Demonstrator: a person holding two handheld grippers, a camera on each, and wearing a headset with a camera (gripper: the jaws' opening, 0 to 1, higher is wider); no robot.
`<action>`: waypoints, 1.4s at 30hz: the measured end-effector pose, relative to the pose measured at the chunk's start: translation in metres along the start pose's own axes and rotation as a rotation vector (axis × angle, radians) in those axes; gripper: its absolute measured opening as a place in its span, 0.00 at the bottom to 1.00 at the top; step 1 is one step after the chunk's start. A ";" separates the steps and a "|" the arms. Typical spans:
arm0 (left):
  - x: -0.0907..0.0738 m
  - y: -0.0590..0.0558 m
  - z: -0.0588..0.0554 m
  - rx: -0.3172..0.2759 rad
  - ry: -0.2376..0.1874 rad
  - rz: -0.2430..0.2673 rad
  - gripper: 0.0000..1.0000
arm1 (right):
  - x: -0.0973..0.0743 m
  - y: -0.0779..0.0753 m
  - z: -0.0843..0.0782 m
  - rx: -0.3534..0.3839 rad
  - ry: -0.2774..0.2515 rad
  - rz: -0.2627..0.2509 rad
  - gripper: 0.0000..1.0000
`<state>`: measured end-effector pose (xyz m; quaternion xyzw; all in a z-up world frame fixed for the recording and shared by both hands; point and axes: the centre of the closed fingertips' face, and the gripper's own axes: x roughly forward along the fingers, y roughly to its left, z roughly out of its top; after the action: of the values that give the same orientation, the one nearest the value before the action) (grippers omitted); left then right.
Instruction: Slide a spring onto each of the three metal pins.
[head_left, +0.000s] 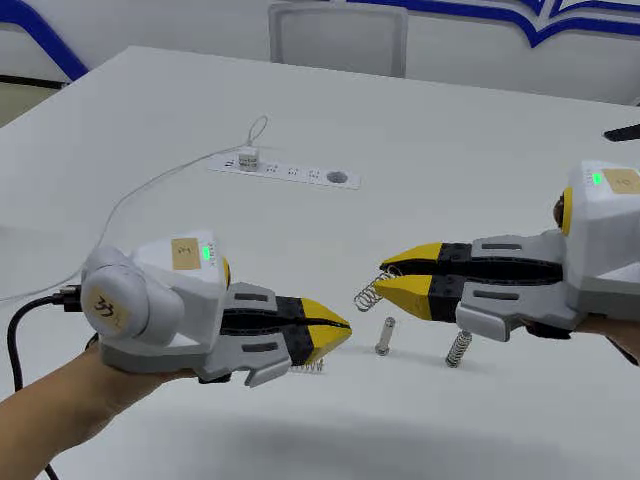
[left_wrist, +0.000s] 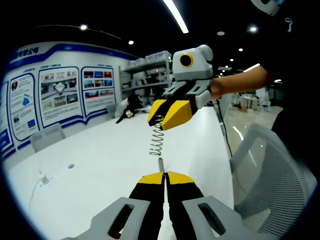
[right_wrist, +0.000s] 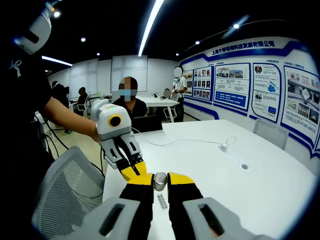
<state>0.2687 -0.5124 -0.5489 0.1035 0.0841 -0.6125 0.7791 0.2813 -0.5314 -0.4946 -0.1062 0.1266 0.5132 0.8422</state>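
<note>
Here, right claw (right_wrist: 160, 178) pinches a coiled wire spring (right_wrist: 160, 182); left claw (left_wrist: 165, 174) seemingly closed empty.

Head view: forward and down at the tabletop (head_left: 300, 110), close above. The left gripper view looks along the left tongs (left_wrist: 165, 174) at the right tongs (left_wrist: 162, 120); the right gripper view faces back. All share the spring (left_wrist: 157, 140).
</note>
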 end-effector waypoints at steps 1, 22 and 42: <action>-0.003 0.003 -0.001 -0.003 0.000 0.009 0.01 | -0.001 -0.005 -0.001 0.000 0.005 -0.010 0.10; -0.064 0.054 -0.036 -0.085 0.053 0.262 0.49 | 0.000 -0.056 -0.061 0.037 0.172 -0.131 0.10; -0.083 0.072 -0.058 -0.179 0.069 0.391 1.00 | 0.015 -0.071 -0.091 0.069 0.243 -0.161 0.10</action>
<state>0.3187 -0.4030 -0.5787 0.0690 0.1430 -0.4358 0.8859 0.3418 -0.5786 -0.5821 -0.1482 0.2361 0.4230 0.8622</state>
